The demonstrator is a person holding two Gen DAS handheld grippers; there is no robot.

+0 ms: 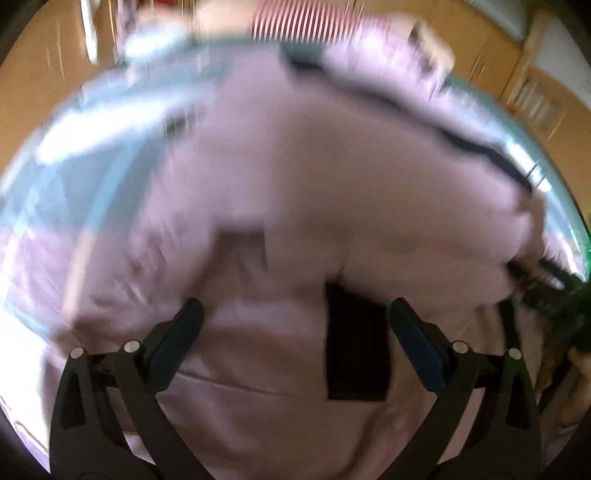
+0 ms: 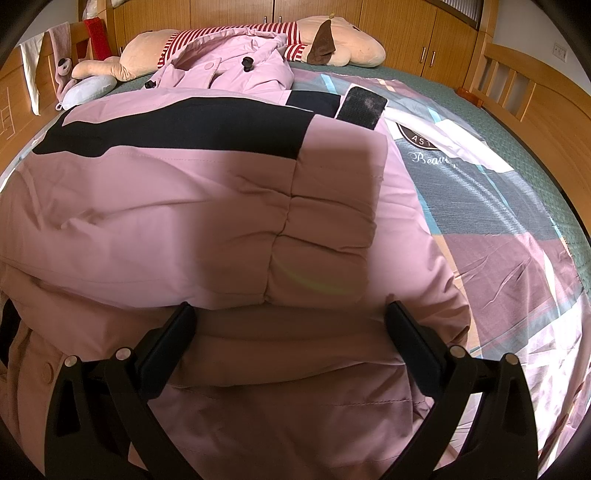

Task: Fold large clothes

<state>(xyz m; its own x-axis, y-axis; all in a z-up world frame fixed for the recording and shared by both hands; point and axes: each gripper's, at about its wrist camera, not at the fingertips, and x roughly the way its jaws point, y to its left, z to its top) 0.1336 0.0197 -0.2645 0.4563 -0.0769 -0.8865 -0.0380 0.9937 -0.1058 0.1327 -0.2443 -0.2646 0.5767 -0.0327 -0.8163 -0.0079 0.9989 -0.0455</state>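
Looking through the left wrist camera, everything was smeared with motion blur, but the left gripper (image 1: 293, 314) had its black fingers spread wide with nothing pinched between them. The pink padded coat (image 1: 295, 184) filled most of the frame right under and ahead of the tips, puffy and soft looking. A black rectangular patch (image 1: 356, 343) sat on the fabric between the two fingers, closer to the right-hand one. A dark band ran along the coat's far edge. Pale blue patterned bedding (image 1: 74, 158) showed at the left, and honestly I couldn't make out much else there.

The right wrist camera was way sharper. The right gripper (image 2: 291, 317) was spread open too, holding nothing, with the coat (image 2: 184, 221) lying on the bed directly below and in front of it. A folded-over sleeve lay across the body, quilted, with stitched seams and little puckers, and a wide black stripe (image 2: 184, 129) crossed its upper part. A fuzzy dark velcro tab (image 2: 364, 105) stuck out at the cuff end. The hood end with round buttons and black toggles lay farther back, just touching a big plush toy (image 2: 340, 40) in a red-and-white striped top. The patchwork quilt cover (image 2: 498, 206) looked smooth and slightly creased at the right, with wooden wardrobes (image 2: 406, 18) behind.
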